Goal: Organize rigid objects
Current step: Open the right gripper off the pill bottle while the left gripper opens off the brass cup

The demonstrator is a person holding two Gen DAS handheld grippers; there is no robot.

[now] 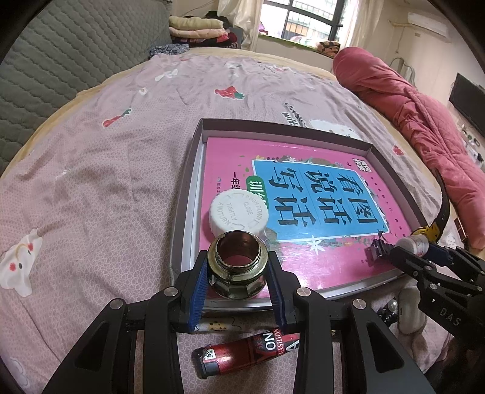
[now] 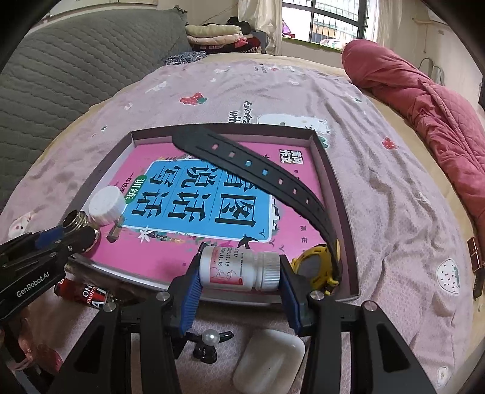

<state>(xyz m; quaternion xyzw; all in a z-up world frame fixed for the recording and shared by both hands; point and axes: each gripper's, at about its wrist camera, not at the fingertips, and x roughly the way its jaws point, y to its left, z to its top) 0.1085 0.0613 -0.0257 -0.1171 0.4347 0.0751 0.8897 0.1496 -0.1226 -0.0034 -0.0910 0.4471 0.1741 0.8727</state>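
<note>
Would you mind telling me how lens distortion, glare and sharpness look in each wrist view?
Left wrist view: strong fisheye bowing of the tray, dark vignetted corners, blown-out window, metal fitting sharp. Right wrist view: same curvature and bright window, pill bottle label legible, soft shadows.

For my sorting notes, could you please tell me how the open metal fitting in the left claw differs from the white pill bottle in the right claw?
The threaded metal fitting stands upright, mouth open; the white plastic pill bottle lies sideways, capped. The fitting is shiny and squat, the bottle matte, labelled and longer. Both are clamped between blue pads at the grey tray's near edge.
</note>
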